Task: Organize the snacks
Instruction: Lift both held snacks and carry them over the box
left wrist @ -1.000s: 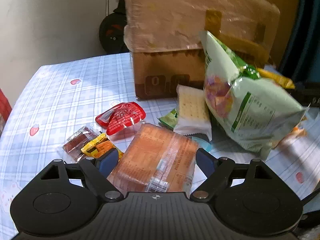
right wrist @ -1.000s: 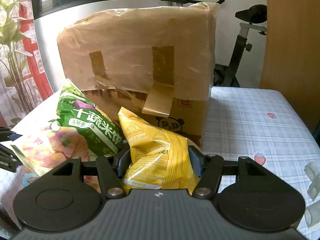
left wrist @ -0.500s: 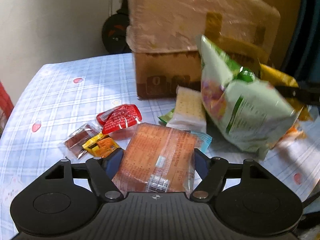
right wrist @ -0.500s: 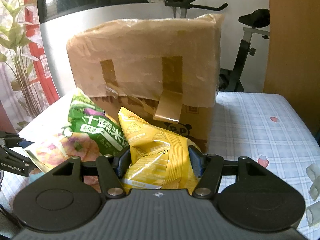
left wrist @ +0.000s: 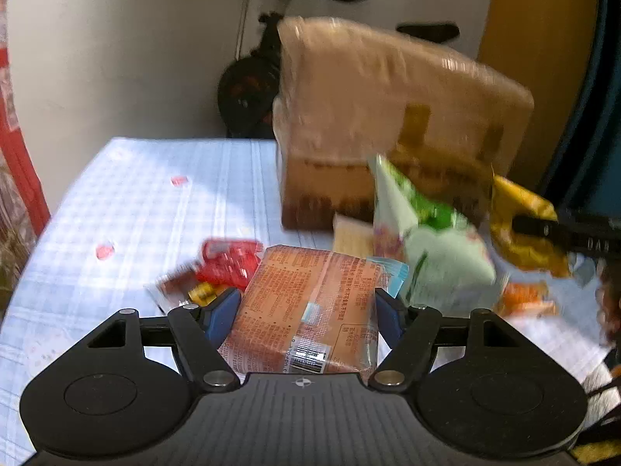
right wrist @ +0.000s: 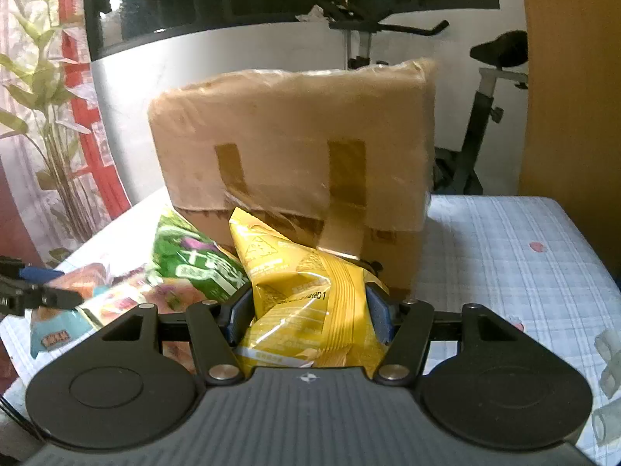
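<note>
Fingers of the left gripper [left wrist: 306, 310], blue-padded, are clamped on the two sides of an orange packet [left wrist: 310, 310] with a barcode near its lower end; they have just been closing on it, and the packet sits between them, tilted toward the camera above the tabletop [left wrist: 128, 202]. Fingers of the right gripper [right wrist: 308, 316] are pressed against a crumpled yellow bag [right wrist: 306, 299], pinching its sides so that its pointed top stands up in front of the box. Just past the left gripper lie small sachets, blurred: a red sachet [left wrist: 227, 260], a brown sachet [left wrist: 170, 289] and a little yellow one [left wrist: 202, 293] beside it, all resting on the blue-and-white checked cloth with red spots. To the right of the orange packet a pale green bag [left wrist: 431, 248] stands up, with a cracker packet [left wrist: 351, 235] behind it and a light blue wrapper [left wrist: 392, 275] at its foot. From the left wrist view the yellow bag shows farther right, gripped by the dark fingers of the other tool. In the right wrist view the green bag lies left of the yellow one, touching it. Behind everything stands a cardboard box [right wrist: 295, 163] wrapped in cloudy plastic and brown tape, upright on the tabletop. Beyond it an exercise bike [right wrist: 481, 116] stands against a white wall.
</note>
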Demonstrator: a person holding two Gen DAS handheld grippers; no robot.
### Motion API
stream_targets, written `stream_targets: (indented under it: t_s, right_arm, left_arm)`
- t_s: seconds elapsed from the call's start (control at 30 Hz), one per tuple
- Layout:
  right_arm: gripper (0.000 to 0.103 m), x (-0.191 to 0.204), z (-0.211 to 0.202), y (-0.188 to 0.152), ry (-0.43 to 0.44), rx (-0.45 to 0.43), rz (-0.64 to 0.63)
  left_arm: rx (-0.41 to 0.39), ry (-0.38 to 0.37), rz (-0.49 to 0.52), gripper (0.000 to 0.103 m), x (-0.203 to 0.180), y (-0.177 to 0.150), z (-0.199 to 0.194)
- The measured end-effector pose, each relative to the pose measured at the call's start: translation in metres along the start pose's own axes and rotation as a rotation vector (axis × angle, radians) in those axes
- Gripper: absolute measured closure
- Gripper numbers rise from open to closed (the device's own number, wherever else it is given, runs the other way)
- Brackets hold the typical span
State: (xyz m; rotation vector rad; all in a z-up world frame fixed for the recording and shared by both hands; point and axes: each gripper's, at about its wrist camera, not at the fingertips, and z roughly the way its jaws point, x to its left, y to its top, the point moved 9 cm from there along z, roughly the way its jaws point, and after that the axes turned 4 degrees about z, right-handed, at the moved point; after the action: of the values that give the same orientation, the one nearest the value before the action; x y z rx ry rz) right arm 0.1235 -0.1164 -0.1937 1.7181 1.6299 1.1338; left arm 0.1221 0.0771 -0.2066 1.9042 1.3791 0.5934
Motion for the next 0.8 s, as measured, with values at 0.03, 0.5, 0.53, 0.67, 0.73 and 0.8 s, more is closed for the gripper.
stream_targets:
  t_s: [0.03, 0.5, 0.53, 0.67, 0.73, 0.8]
  right_arm:
    - [0.041, 0.003, -0.002, 0.004, 0.008, -0.011, -0.003]
    - [0.041, 0.03, -0.052, 0.114, 0.18, -0.232, 0.03]
    - [0.041, 0.031, -0.054, 0.123, 0.192, -0.25, 0.033]
    - [0.041, 0.029, -0.048, 0.163, 0.175, -0.327, -0.015]
    - [0.041, 0.024, -0.036, 0.176, 0.158, -0.341, -0.028]
    - [0.041, 0.015, -0.015, 0.188, 0.13, -0.328, -0.018]
  left_arm:
    - [-0.016, 0.006, -0.005, 0.028, 0.002, 0.005, -0.003]
    - [-0.311, 0.046, 0.046, 0.028, -0.004, 0.126, -0.069]
    - [-0.323, 0.043, 0.048, 0.028, -0.008, 0.133, -0.067]
    - [-0.363, 0.032, 0.064, 0.028, -0.02, 0.165, -0.059]
    - [-0.372, 0.028, 0.078, 0.028, -0.028, 0.182, -0.049]
    - [-0.366, 0.02, 0.077, 0.028, -0.034, 0.199, -0.032]
